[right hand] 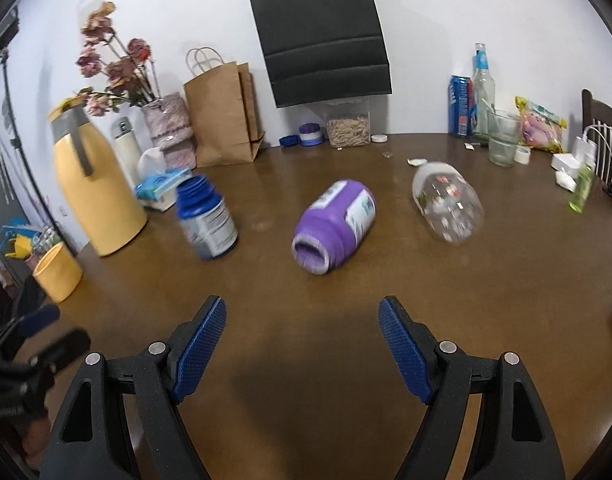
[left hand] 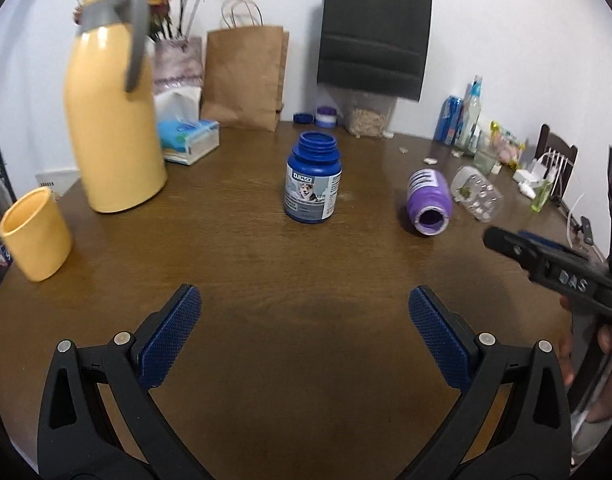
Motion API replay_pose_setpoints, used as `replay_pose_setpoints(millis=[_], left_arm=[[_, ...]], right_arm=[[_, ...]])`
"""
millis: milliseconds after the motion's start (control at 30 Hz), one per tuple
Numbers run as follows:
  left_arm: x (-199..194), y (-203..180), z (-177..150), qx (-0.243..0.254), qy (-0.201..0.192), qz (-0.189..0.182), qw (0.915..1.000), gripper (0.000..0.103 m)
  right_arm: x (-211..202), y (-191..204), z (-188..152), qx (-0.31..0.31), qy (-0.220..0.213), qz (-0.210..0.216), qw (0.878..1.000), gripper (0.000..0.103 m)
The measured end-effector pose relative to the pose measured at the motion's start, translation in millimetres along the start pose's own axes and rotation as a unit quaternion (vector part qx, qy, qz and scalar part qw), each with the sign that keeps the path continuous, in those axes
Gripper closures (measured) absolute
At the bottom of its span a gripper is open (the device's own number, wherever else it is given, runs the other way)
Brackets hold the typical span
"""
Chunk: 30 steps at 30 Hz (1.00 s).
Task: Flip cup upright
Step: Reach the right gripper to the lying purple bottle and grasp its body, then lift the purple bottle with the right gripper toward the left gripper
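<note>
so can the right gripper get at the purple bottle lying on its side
Probably yes: the right gripper is open, and only bare table lies between it and the purple bottle, whose mouth faces it.

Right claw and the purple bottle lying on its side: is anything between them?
No. The right wrist view shows only bare table between right claw and purple bottle.

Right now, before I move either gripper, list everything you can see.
Blue bottle: 1, upright, uncapped, table centre.
Purple bottle: 1, on its side, mouth toward camera.
Clear cup: 1, on its side, right of purple bottle.
Yellow jug: 1, grey handle, left.
Yellow cup: 1, upright, left edge.
Tissue box: 1, blue, beside jug.
Paper bags: brown, black, at wall.
Flowers: vase, back left.
Can, glass bottle, glass: back right.
Table: brown.
Left gripper: open.
Right gripper: open.
</note>
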<state>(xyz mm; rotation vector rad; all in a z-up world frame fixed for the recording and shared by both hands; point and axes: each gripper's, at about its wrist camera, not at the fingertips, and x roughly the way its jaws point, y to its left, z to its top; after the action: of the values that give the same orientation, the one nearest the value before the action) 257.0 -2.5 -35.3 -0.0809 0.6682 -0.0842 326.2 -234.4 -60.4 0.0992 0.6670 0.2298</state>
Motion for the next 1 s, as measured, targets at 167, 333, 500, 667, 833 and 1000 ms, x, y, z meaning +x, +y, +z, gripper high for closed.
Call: replay_pose_setpoints(millis=[167,333,500,667,833,1000], left_arm=[[42,-3,24,0.0,0.02,-0.014,0.9997,0.0],[72,-3,45,-0.009,0.029,-0.04,0.9987,0.0],[76,-3,52,-0.013,0.024,-0.046,0.9985,0.0],[65,-7,47,-0.006,0.019,-0.068,0.9975,0.002],[56,-16,40,0.0,0.027,-0.092,0.9953,0.005],[63,-37,34,0.005,0.059,-0.114,0.9917,0.005]], right_arm=[[63,-5,32,0.025,0.041,-0.013,0.999,0.02],[106,-4,49,0.026,0.044,-0.051,0.997,0.02],[124,-10,50,0.042,0.066,-0.051,0.996,0.031],[113,-15,44,0.036,0.084,-0.019,0.996,0.032],[68,-1,4,-0.024,0.095,0.067,0.993,0.032],[16,5,-43,-0.026,0.097,0.149,0.984,0.032]])
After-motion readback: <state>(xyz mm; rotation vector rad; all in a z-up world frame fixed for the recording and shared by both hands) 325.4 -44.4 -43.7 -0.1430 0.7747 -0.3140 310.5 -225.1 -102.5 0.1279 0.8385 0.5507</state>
